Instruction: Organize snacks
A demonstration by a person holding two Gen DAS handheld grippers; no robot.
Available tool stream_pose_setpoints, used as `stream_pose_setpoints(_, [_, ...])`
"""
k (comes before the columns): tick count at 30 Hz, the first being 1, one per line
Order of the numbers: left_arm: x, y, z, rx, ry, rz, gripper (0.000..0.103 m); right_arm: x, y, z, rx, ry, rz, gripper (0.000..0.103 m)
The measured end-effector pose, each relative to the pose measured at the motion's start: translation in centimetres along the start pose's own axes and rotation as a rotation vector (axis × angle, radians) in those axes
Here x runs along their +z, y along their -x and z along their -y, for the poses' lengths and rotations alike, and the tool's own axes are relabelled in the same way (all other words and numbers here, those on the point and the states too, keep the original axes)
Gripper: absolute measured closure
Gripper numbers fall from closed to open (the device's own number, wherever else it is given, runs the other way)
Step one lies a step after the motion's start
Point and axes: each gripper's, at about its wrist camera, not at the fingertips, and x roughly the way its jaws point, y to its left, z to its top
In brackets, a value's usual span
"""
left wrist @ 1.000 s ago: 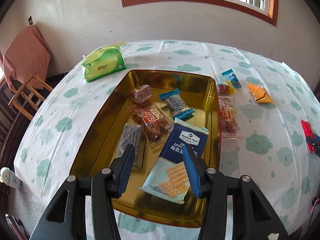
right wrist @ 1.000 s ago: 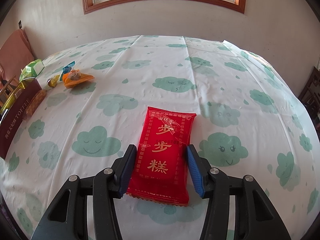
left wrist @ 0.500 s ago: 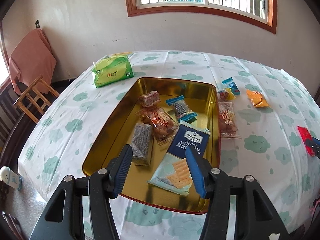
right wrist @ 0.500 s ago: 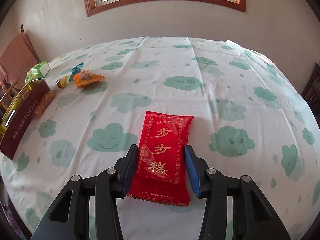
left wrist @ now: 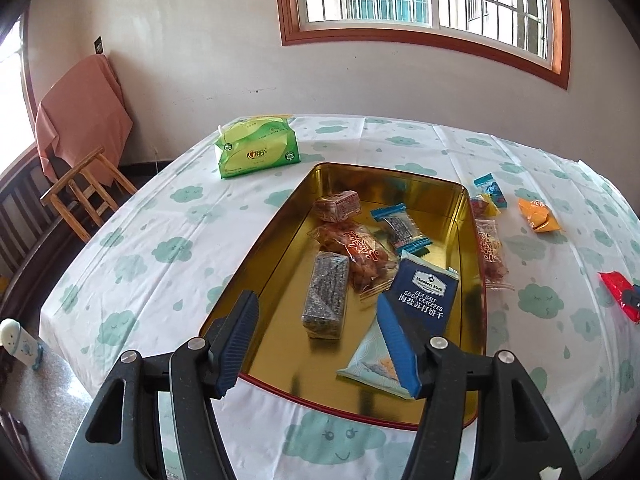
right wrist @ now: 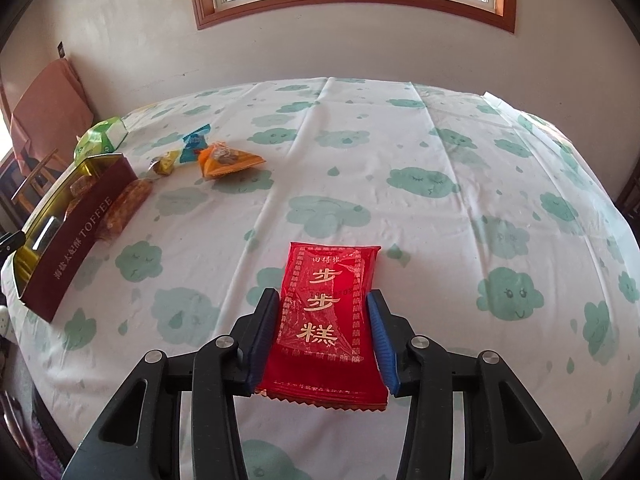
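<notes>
A gold tin [left wrist: 276, 240] holds several snacks, among them a blue cracker pack [left wrist: 424, 296] and a grey bar [left wrist: 325, 300]. My left gripper [left wrist: 320, 344] is open and empty above the tin's near end. My right gripper [right wrist: 325, 340] is shut on a red snack packet [right wrist: 326, 312] and holds it just above the tablecloth. The packet also shows at the right edge of the left wrist view [left wrist: 618, 292]. The tin shows at the left of the right wrist view [right wrist: 76, 232]. Loose on the cloth lie an orange packet [right wrist: 228, 162], a blue candy [right wrist: 194, 142] and a clear red-printed snack bag [left wrist: 491, 252].
A green tissue pack [left wrist: 258, 152] lies beyond the tin. A wooden chair [left wrist: 84, 188] draped in pink cloth stands left of the table. The table edge [left wrist: 120, 360] runs close below my left gripper. A white bottle [left wrist: 18, 344] stands on the floor.
My left gripper has pulled back and up from the tin. My right gripper has closed on the red packet and lifted it slightly.
</notes>
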Motion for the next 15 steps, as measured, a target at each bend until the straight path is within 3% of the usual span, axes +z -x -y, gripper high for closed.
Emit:
stream_pose_setpoints(9, [-0.1,0.4,-0.4,-0.003,0.011,0.009,0.044,1.9,1.9,-3.5,0.076,0.033,0.033,0.058])
stream_pose_setpoints(15, [-0.1,0.6,-0.5,-0.005,0.013,0.011,0.042,3.8,2.7,-7.2,0.177,0.070,0.046,0.058])
